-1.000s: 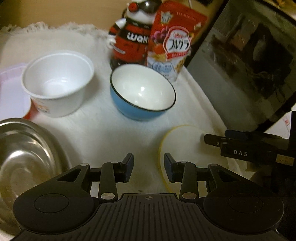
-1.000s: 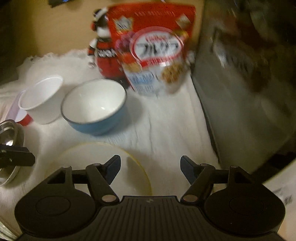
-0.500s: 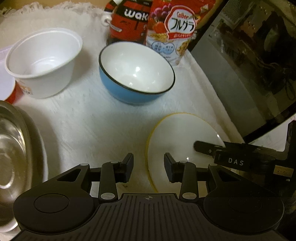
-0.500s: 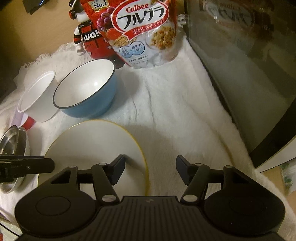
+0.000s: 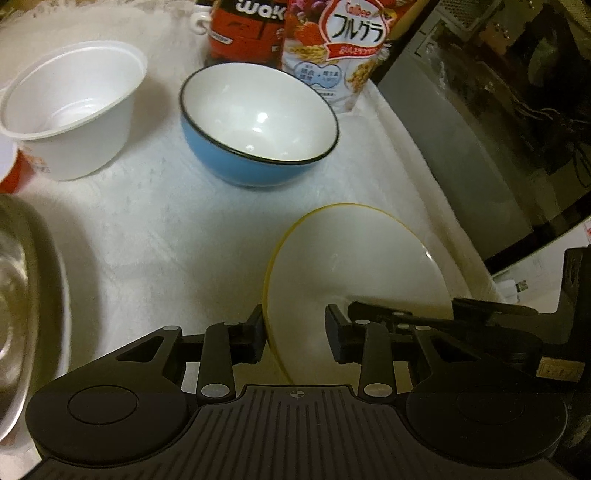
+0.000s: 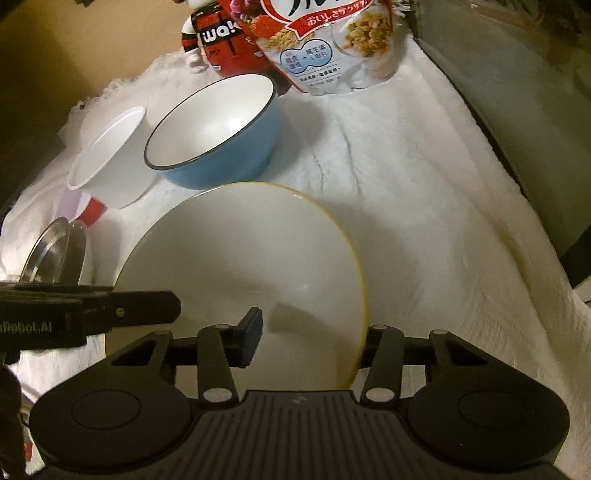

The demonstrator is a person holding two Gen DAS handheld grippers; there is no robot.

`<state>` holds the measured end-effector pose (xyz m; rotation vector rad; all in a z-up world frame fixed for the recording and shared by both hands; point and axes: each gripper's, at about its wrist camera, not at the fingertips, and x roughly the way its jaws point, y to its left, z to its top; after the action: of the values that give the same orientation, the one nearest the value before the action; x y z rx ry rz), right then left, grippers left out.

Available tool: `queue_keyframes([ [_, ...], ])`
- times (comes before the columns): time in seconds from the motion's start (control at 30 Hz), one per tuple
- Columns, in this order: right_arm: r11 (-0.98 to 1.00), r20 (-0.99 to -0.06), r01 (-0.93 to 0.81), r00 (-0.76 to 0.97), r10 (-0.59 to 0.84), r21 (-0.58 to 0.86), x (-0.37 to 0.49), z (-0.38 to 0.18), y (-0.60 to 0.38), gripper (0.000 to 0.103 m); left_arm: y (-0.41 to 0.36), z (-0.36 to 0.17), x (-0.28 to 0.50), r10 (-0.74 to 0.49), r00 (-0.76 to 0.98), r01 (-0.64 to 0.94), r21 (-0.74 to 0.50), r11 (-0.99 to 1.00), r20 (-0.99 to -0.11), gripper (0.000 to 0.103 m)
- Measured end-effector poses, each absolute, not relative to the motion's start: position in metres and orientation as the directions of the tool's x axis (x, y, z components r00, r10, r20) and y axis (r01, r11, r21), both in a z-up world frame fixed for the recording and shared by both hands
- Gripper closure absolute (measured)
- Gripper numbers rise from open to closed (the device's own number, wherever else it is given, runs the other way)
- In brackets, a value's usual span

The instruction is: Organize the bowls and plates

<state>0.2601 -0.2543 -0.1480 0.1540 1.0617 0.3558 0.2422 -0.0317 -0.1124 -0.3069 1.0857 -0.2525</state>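
A white plate with a yellow rim [image 5: 354,266] [image 6: 243,258] lies on the white towel near the front. My left gripper [image 5: 295,332] is open, its jaws straddling the plate's left rim. My right gripper [image 6: 314,332] is open, its jaws straddling the plate's right rim; its right fingertip is hidden behind the plate. A blue bowl with a white inside [image 5: 258,125] [image 6: 218,129] stands beyond the plate. A white plastic bowl [image 5: 74,107] [image 6: 110,158] stands left of it. A steel bowl [image 5: 22,295] [image 6: 48,254] is at the far left.
A red cereal bag [image 5: 332,48] [image 6: 332,40] and a red-and-black figure mug [image 5: 243,33] [image 6: 218,40] stand at the back. A dark appliance [image 5: 498,129] [image 6: 535,129] borders the towel on the right. A red-and-white container [image 6: 88,210] sits by the plastic bowl.
Both grippers moved forward and down over the plate from opposite sides. Each now has the plate's rim between its jaws. The plate looks tilted compared with before.
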Motion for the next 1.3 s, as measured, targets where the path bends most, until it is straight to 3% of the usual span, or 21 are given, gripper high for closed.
queue_keyframes([
  [0.63, 0.848, -0.797, -0.422, 0.364, 0.482, 0.321, 0.28, -0.148, -0.161, 0.056, 0.051, -0.111, 0.21, -0.205, 0.522, -0.193, -0.349, 0.917, -0.828, 0.066],
  [1.0, 0.849, -0.8, -0.429, 0.364, 0.476, 0.309, 0.28, -0.15, -0.16, 0.057, 0.046, -0.106, 0.21, -0.217, 0.534, -0.146, -0.342, 0.928, -0.817, 0.066],
  [1.1, 0.849, -0.794, -0.431, 0.377, 0.477, 0.306, 0.278, -0.143, -0.166, 0.057, 0.05, -0.094, 0.211, -0.172, 0.549, -0.156, -0.303, 0.94, -0.818, 0.066],
  [1.3, 0.862, -0.747, -0.442, 0.479, 0.461, 0.249, 0.281, -0.106, -0.18, 0.056, 0.06, -0.054, 0.224, -0.145, 0.656, -0.134, -0.303, 0.944, -0.741, 0.066],
])
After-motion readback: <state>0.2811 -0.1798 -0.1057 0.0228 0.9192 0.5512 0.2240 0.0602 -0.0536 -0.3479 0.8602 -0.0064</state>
